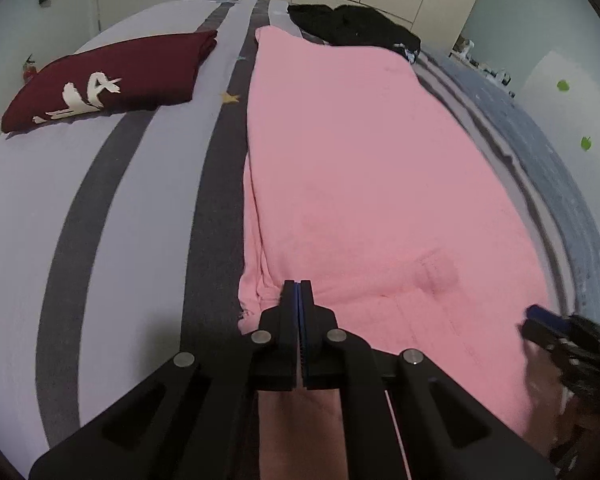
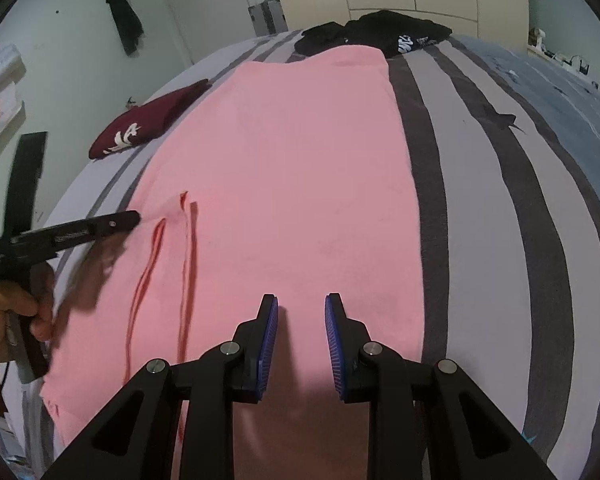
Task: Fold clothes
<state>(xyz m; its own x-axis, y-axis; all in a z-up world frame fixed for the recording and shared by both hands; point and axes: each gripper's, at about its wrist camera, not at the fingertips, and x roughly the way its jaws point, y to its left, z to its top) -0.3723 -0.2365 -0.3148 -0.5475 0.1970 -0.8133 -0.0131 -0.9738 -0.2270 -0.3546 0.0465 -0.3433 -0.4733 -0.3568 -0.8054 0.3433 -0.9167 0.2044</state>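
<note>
Left gripper (image 1: 299, 286) sits low at the near left edge of the pink garment (image 1: 364, 184), jaws pressed together with pink cloth bunched right at the tips — it looks pinched on the fabric edge. In the right wrist view that same gripper reaches in from the left, level and side-on, a hand (image 2: 16, 308) wrapped round its grip, tip touching the garment's left edge where folds ripple down. Right gripper (image 2: 302, 308) hovers over the near middle of the garment, jaws spread wide, blue pads (image 2: 269, 344) showing, nothing between them.

Around it: a folded maroon shirt (image 1: 112, 78) with a white print lies well apart on the left side of the bed (image 1: 100, 208). A heap of black clothes (image 2: 376, 32) sits at the far end, just beyond the pink garment's far edge. Nothing lies between the grippers and the cloth.

The pink garment lies long and mostly flat down the striped bed, with layered folds along its left edge and creases near the front.
</note>
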